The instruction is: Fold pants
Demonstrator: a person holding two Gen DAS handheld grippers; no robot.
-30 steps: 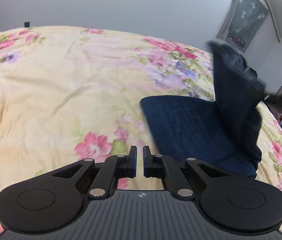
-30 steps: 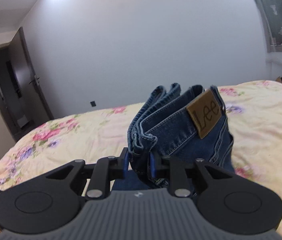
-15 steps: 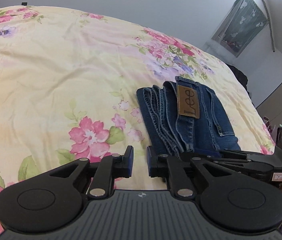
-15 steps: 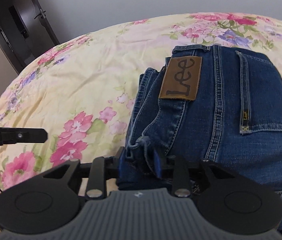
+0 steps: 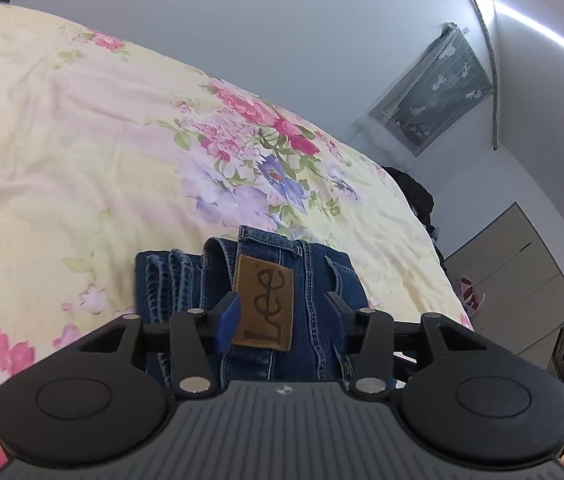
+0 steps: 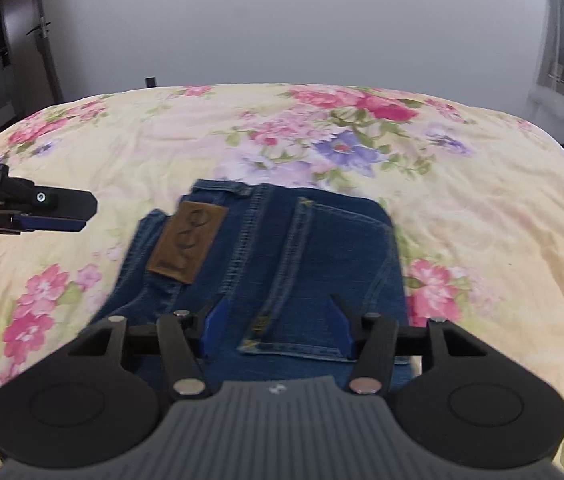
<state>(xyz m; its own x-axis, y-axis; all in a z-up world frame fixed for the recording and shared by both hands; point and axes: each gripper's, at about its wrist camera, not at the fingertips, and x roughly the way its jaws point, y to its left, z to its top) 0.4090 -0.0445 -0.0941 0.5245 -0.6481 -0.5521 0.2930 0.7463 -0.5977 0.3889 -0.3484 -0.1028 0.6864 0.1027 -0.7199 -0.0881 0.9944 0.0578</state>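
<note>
my left gripper (image 5: 282, 322) fingers opening, apart, over jeans (image 6: 302, 248) | my right gripper (image 6: 275, 322) fingers opening, apart, gripping nothing | jeans folded on bed (image 6: 482, 208)

**Materials and finishes on the bed**

Jeans (image 6: 314, 248): blue denim, coarse matt weave, raised stitching in a paler thread along the seams. Brand patch (image 5: 264, 306): brown, leather-like, dull sheen, stamped lettering.

Bedspread (image 5: 81, 152): soft woven cloth, cream with a printed floral pattern, matt and lightly creased.

Left gripper (image 5: 284, 316) and right gripper (image 6: 275, 326): matt black plastic links and round housings, ribbed grey plastic body, bright metal pivot pins, smooth blue pads (image 6: 213, 326) inside the fingers.

Wall (image 6: 282, 20): smooth, flat pale paint. Cabinet (image 5: 522, 272): smooth matt panels.
</note>
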